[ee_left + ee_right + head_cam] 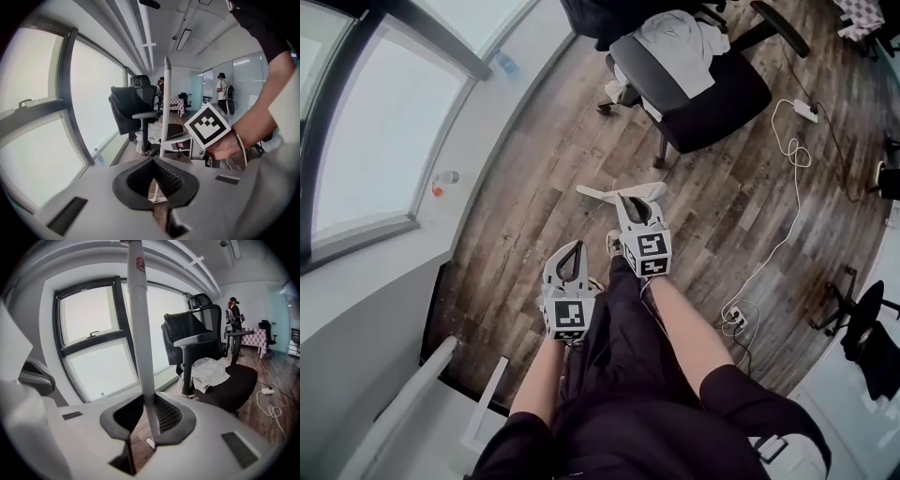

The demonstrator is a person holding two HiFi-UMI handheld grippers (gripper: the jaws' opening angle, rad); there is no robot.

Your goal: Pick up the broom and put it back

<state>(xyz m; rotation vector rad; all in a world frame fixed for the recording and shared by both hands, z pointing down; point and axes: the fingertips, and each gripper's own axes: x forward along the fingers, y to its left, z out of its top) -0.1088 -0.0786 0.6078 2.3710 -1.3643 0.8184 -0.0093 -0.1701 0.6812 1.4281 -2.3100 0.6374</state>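
The broom's white handle [140,333] stands upright between the jaws of my right gripper [149,401], which is shut on it. In the head view the right gripper [623,197] is above the wooden floor, and the broom's white head [605,193] shows just beyond its tips. From the left gripper view the same handle [165,103] rises beside the right gripper's marker cube [208,124]. My left gripper [577,244] hangs lower and to the left, apart from the broom. Its fingertips meet, with nothing between them [153,160].
A black office chair [712,94] with a white cloth [675,42] on it stands ahead on the floor. A white cable with a power strip [795,141] trails at the right. The window wall and its sill [478,141] run along the left. People stand far back [222,91].
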